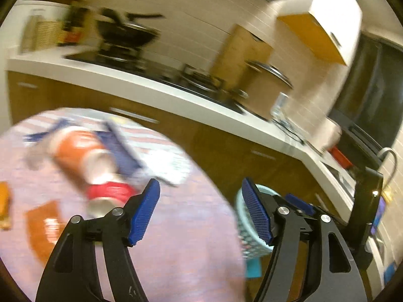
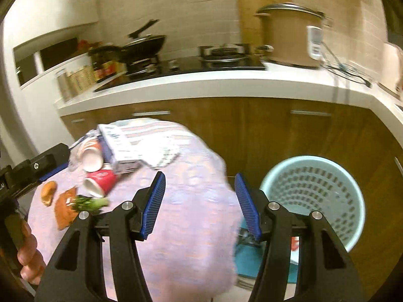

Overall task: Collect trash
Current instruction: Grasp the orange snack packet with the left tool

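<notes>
1. Trash lies in a cluster toward the far left edge of the round tabletop (image 2: pixel 191 226): a red cup (image 2: pixel 99 182) on its side, an orange-and-white cup (image 2: pixel 89 154) tipped just behind it, a white carton (image 2: pixel 118 148) touching both, a piece of broccoli (image 2: pixel 92 203), an orange wrapper (image 2: pixel 64 210) and a bread roll (image 2: pixel 48 192) nearest the left edge.
2. The basket (image 2: pixel 312 201) stands on the floor off the tabletop's right edge, against the wooden cabinets, and looks bare inside.
3. The left claw (image 1: pixel 201 207) is spread wide and holds nothing; it hovers over the tabletop near the cups, though that view is blurred, so its exact height is hard to judge.
4. The right claw (image 2: pixel 200 203) is likewise spread and empty, over the tabletop's right edge, between trash and basket.
5. Judged step: the reach for a first piece. The next move calls for lowering one claw around the red cup, the closest item, then carrying it right to the basket.
</notes>
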`<action>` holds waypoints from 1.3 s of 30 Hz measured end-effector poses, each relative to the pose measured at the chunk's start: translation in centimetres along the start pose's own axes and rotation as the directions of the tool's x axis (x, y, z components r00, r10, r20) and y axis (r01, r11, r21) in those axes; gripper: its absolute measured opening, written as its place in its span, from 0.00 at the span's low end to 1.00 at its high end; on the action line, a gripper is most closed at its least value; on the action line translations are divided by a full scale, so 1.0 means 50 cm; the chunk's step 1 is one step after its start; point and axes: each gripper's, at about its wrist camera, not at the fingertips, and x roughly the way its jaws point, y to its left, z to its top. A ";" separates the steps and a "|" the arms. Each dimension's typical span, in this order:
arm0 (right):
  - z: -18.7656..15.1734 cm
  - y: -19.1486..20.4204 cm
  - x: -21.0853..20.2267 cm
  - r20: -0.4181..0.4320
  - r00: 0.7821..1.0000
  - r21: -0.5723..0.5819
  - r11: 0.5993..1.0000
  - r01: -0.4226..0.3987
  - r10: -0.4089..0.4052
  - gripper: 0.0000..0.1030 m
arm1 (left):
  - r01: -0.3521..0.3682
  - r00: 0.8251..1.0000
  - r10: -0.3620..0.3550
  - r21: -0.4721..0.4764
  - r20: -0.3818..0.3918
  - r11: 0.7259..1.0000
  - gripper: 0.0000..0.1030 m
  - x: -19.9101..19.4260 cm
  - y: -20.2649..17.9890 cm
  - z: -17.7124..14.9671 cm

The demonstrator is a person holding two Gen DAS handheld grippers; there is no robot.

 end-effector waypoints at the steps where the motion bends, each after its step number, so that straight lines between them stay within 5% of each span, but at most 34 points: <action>1: -0.001 0.017 0.005 -0.002 1.000 -0.008 1.000 -0.012 0.012 0.52 | -0.019 1.000 0.019 -0.007 0.010 1.000 0.66 -0.013 0.017 0.002; 6: -0.010 0.119 0.034 -0.017 0.997 -0.073 0.994 -0.079 0.078 0.52 | -0.175 0.983 0.179 -0.078 0.043 0.981 0.68 -0.088 0.135 -0.008; 11: -0.030 0.209 0.075 -0.045 0.990 -0.136 0.981 -0.142 0.137 0.52 | -0.244 0.968 0.250 -0.170 0.018 0.955 0.68 -0.110 0.228 -0.029; 17: -0.062 0.282 0.132 -0.120 0.978 -0.189 0.963 -0.194 0.173 0.52 | -0.280 0.958 0.256 -0.212 -0.132 0.936 0.68 -0.064 0.298 -0.074; 20: -0.075 0.298 0.160 -0.170 0.968 -0.191 0.957 -0.219 0.187 0.52 | -0.314 0.938 0.266 -0.219 -0.223 0.924 0.71 -0.027 0.320 -0.092; 24: -0.085 0.307 0.184 -0.195 0.964 -0.203 0.954 -0.222 0.182 0.52 | -0.343 0.927 0.306 -0.159 -0.218 0.926 0.77 -0.016 0.312 -0.099; 29: -0.090 0.307 0.204 -0.206 0.962 -0.204 0.954 -0.220 0.178 0.52 | -0.421 0.886 0.405 -0.026 -0.225 0.907 0.76 0.002 0.286 -0.110; 34: -0.087 0.306 0.215 -0.217 0.959 -0.200 0.954 -0.225 0.180 0.54 | -0.446 0.871 0.440 0.022 -0.217 0.895 0.57 0.009 0.278 -0.111; 39: -0.081 0.310 0.234 -0.263 0.942 -0.210 0.940 -0.269 0.211 0.62 | -0.391 0.904 0.378 -0.029 -0.197 0.920 0.40 -0.004 0.287 -0.112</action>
